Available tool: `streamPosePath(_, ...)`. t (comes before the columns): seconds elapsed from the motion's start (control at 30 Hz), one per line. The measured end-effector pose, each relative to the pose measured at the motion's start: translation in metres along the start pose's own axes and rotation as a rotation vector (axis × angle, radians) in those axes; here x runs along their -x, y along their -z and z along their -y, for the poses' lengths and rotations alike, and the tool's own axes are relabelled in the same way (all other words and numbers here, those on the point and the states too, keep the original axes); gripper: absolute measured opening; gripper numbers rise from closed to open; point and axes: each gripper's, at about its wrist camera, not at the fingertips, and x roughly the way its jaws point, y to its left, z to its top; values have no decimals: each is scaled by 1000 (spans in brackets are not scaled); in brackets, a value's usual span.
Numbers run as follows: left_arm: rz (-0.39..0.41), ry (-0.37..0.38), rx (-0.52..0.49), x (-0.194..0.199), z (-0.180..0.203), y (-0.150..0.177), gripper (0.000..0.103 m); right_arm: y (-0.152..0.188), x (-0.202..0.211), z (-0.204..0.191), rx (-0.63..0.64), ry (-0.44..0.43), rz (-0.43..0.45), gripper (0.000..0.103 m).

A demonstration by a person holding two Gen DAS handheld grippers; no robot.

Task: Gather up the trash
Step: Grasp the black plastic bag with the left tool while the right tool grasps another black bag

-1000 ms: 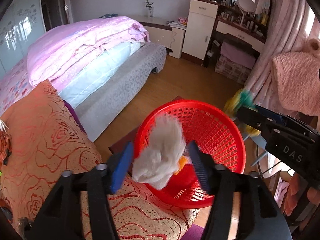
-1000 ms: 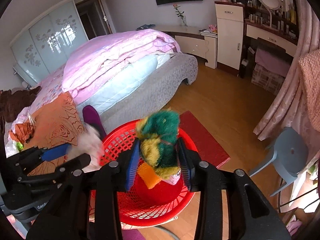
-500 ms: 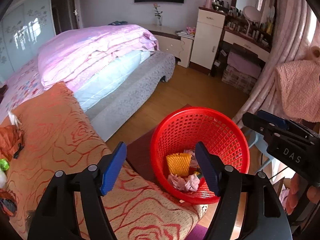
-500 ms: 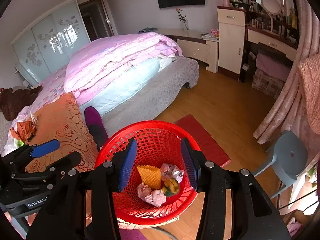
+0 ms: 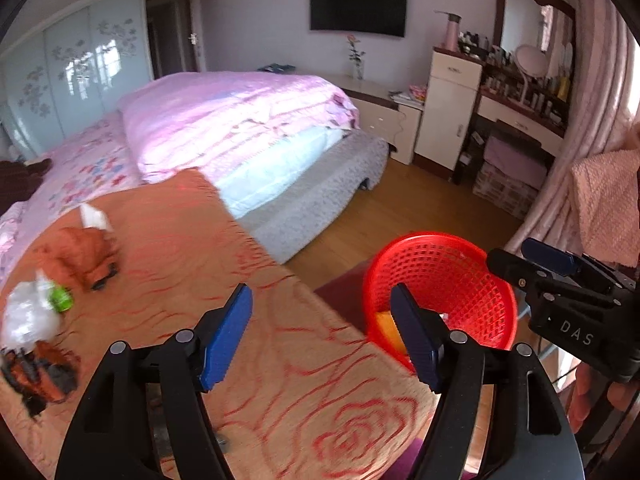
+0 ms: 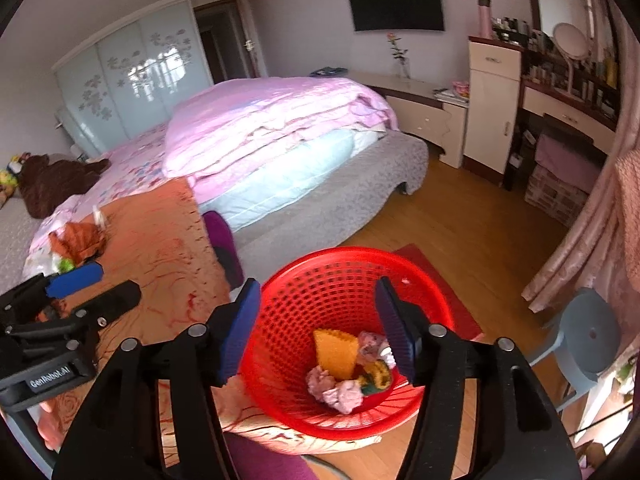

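Observation:
A red mesh basket stands at the edge of the orange rose-patterned cover. In it lie a yellow waffled piece, pink crumpled bits and a yellow-green fluffy thing. My right gripper hangs over the basket, its jaws opening with nothing between them. My left gripper is open and holds nothing above the cover, left of the basket. Trash lies on the cover at far left: an orange crumpled wrapper, a clear bag with a green item, and a dark orange scrap.
A bed with a pink quilt fills the middle of the room. A red mat and wooden floor lie beyond the basket. A grey-blue stool and pink curtain stand at right. A cabinet and dressing table line the far wall.
A second ago the left gripper held a white fluffy piece and the right a green-yellow one over the basket. Both pieces dropped in and both jaws opened. The left gripper swung left over the cover.

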Motion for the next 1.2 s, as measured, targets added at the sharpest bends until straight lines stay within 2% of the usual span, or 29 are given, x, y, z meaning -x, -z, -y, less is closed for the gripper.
streamPosePath(0.2,18,-88,85,30,-47,14,73,6,6,-31,58,-62,-1,61)
streamPosePath(0.4,54,-209,160,66,-103,33,74,9,10,-64,120,-120,-5,65)
streamPosePath(0.7,72,-326,279,101,-179,61,75,19,13,-109,216,-196,-27,65)
streamPosePath(0.8,69,-346,325,106,-200,69,77,20,14,-116,223,-213,-36,66)
streamPosePath(0.83,61,-349,333,106,-208,71,81,21,14,-117,224,-214,-36,66)
streamPosePath(0.97,21,-363,327,94,-227,77,82,20,13,-119,228,-223,-42,66)
streamPosePath(1.2,-54,-281,324,57,-244,75,82,22,15,-129,249,-253,-52,66)
